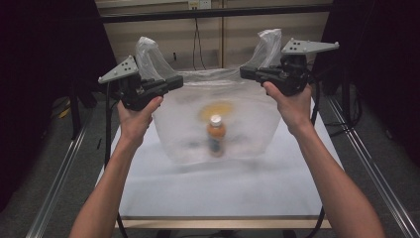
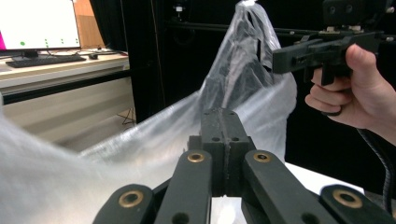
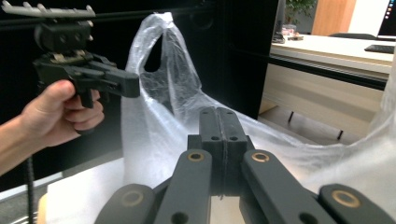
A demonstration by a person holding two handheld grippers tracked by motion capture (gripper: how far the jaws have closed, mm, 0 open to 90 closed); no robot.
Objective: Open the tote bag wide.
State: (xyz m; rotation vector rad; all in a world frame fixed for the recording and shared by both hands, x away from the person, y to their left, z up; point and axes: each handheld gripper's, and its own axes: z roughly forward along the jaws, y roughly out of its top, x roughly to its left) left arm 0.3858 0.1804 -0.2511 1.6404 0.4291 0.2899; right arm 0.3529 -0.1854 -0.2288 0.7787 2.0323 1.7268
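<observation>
White worktop (image 1: pixel 218 193), lit pale. Along both sides of the worktop, on grey floor, metal rails (image 1: pixel 57 183). Flanking the worktop, black curtains (image 1: pixel 44 59). Beyond the worktop's far edge, a beige wall with a hanging black cable (image 1: pixel 197 42) and an outlet (image 1: pixel 199 4) above. Well apart from the worktop, a lit monitor (image 2: pixel 37 23) and keyboard (image 2: pixel 44 59) on a pale desk (image 2: pixel 70 74).

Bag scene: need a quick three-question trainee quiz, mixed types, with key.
1. True or false: the bottle lies flat on the table.
2. The bag is held by: A) left gripper alone B) right gripper alone C) both.
3. Fill in: the jaws of each gripper are ___ on the bag.

Key: 1 false, it stands upright inside the bag. 2 C. 3 shut.
</observation>
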